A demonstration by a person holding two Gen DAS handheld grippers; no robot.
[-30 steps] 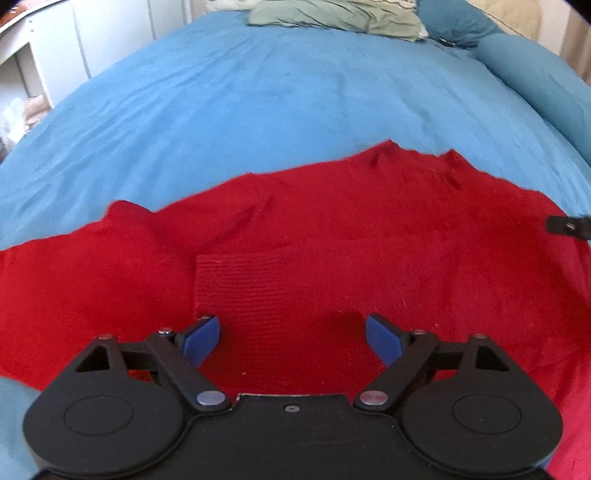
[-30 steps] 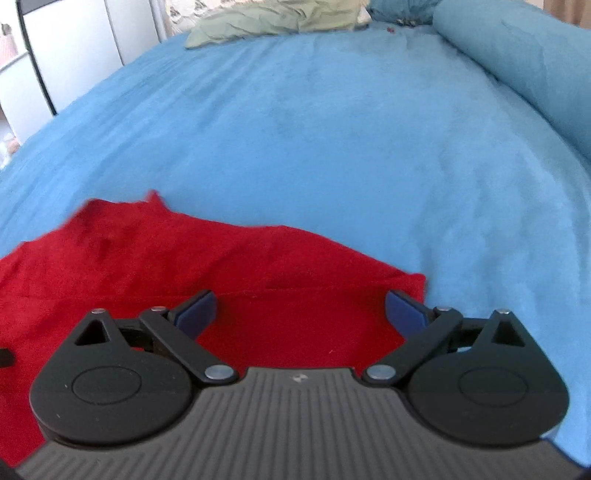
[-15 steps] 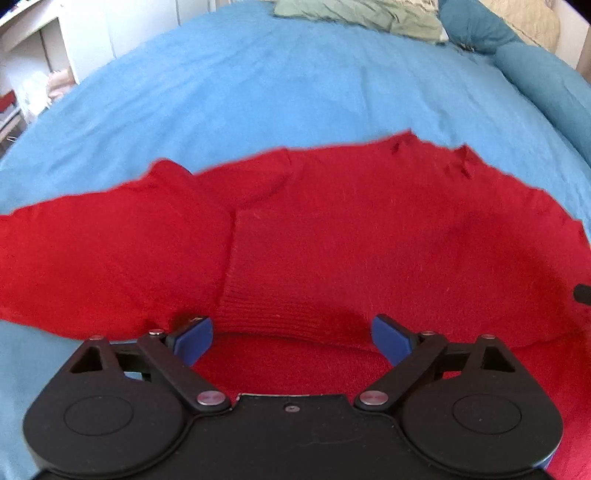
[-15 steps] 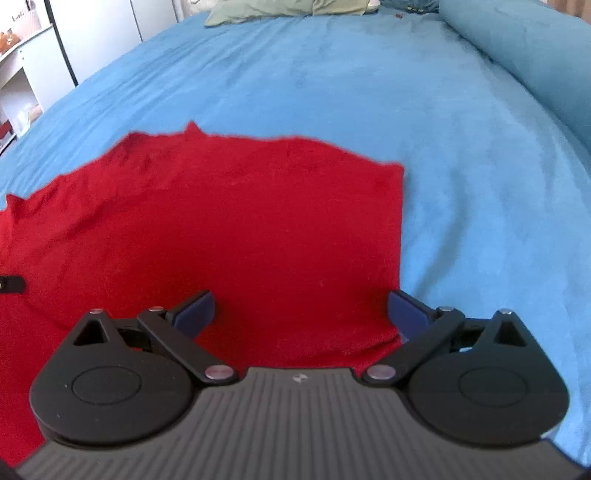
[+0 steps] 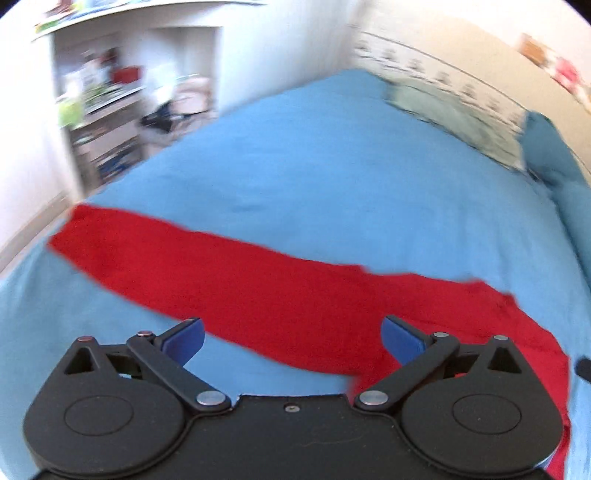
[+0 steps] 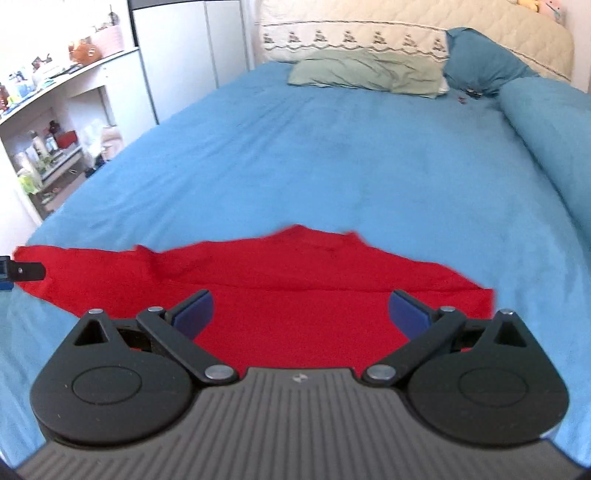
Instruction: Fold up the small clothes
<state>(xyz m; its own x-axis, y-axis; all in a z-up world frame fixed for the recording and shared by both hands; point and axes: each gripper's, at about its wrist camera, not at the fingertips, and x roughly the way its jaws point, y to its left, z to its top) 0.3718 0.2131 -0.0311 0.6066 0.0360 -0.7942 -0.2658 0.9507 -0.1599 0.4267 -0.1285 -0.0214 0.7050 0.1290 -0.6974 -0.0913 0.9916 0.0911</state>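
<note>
1. Leftmost, beside the bed's left edge, white shelves point(image 6: 44, 147) hold small, cluttered items too blurred to name.
2. Next, the bed point(image 6: 332, 155), covered in a blue sheet, fills most of both views and carries everything else.
3. Lying flat near the bed's near edge is a red sweater point(image 6: 295, 288), the garment to be folded. One long sleeve point(image 5: 177, 258) stretches out towards the bed's left edge.
4. Above the sleeve, where it meets the sweater's body, hangs the left gripper point(image 5: 291, 338). Its blue-padded fingers point(image 5: 183, 339) are spread wide and hold nothing. In the right wrist view only its dark tip point(image 6: 22, 273) shows, at the sleeve's far left end.
5. Further right, the right gripper point(image 6: 300, 312) hangs over the sweater's body. Its jaws are also spread wide, empty, with red cloth showing between them.
6. At the bed's far edge, a pale green pillow point(image 6: 369, 74) lies against a cream headboard point(image 6: 406, 33).
7. To its right sits a blue pillow point(image 6: 480, 62).
8. Along the bed's right edge runs a long blue bolster point(image 6: 546, 122).
</note>
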